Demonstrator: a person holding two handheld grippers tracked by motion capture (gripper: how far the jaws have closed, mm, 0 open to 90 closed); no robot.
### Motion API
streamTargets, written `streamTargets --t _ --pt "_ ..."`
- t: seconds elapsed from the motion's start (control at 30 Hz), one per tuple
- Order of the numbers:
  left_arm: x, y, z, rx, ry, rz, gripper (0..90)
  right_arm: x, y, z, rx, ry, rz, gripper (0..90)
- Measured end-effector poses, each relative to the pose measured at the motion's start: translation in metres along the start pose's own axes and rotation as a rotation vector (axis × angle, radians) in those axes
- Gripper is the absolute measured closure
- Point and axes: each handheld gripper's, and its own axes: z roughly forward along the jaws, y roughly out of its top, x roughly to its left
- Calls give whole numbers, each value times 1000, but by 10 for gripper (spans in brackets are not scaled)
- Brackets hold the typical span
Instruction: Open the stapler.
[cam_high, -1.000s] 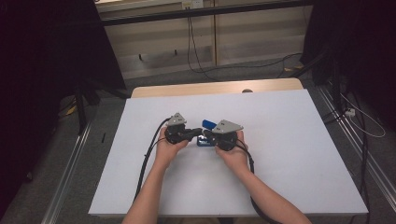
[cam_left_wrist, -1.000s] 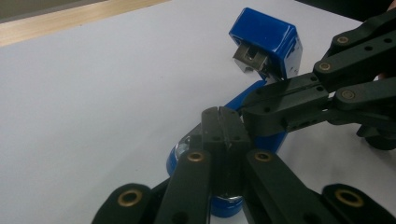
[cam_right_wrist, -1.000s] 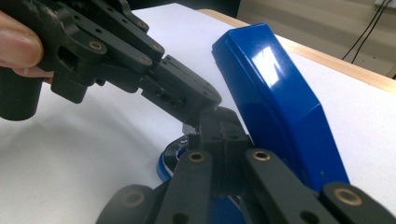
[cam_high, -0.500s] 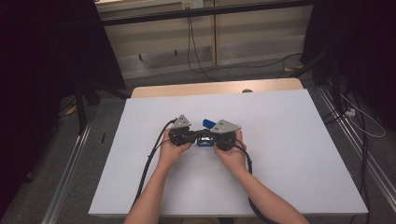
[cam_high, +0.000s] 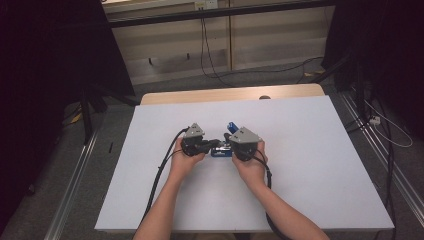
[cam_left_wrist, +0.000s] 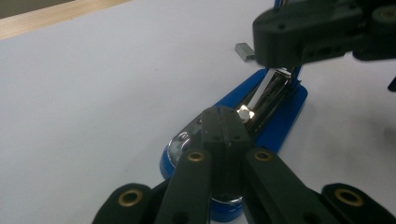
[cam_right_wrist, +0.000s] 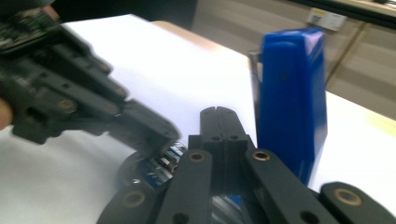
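left gripper (cam_left_wrist: 224, 135) clenched on stapler (cam_left_wrist: 275, 116) front; axis runs toward right gripper (cam_right_wrist: 224, 126); clenched, empty | staple strip (cam_left_wrist: 243, 50) beyond

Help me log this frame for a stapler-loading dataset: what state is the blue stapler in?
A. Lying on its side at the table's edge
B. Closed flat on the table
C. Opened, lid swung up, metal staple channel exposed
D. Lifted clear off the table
C: in the left gripper view the blue stapler rests on the white table with its metal channel bared, and the right gripper view shows its lid upright.
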Motion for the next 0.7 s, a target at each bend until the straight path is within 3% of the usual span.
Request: streamTargets --t 0.1,0.17,0.23,0.27,0.37,0.43,0.5,0.53,0.63,0.7 --pt "-1 0 0 1 4 1 900 -5 2 -3 3 -13 24 900" --pt "-1 0 0 1 2 0 900 -7 3 -5 10 -30 -3 900" --pt "0 0 0 0 -1 1 900 -10 3 -8 23 -77 -16 900" --pt "0 0 0 -2 -1 1 900 -13 2 -9 24 -91 2 900" --pt "-1 0 0 2 -1 0 900 -21 0 -13 31 -94 12 900" --pt "0 0 0 2 -2 -2 900 -23 -2 -16 34 -101 -20 900" --pt "-1 0 0 1 0 -2 900 -25 -3 -17 34 -106 -7 900" --pt "-1 0 0 1 2 -2 900 -30 -5 -18 35 -104 27 900" --pt "-1 0 1 0 -2 -5 900 -33 -8 -21 41 -108 8 900" --pt "-1 0 1 1 -2 -5 900 -36 -10 -23 51 -118 25 900"
